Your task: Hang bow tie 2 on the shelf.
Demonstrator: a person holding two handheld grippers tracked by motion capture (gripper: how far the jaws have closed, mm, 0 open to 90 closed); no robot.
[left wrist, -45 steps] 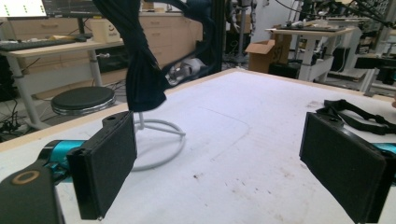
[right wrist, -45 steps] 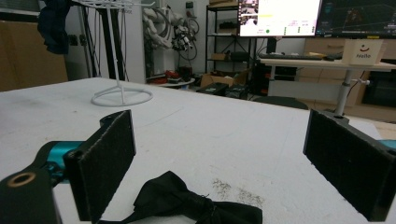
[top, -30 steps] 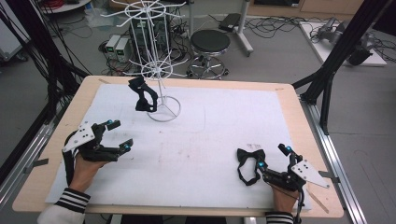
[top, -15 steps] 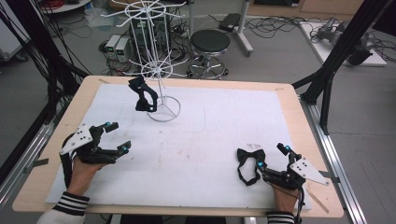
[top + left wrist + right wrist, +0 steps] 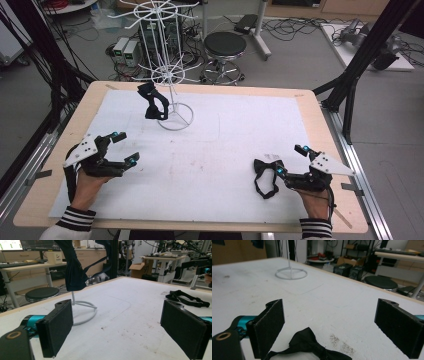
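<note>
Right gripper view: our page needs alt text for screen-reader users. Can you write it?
A black fabric bow tie lies on the white table cover between the right gripper's two open black jaws. A white wire display stand sits farther back.

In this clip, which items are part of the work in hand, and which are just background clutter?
In play:
- black bow tie lying flat by the open right gripper
- white wire display stand
- black bow tie hanging on it
- open left gripper

Lying about:
- round stool
- floor cables
</note>
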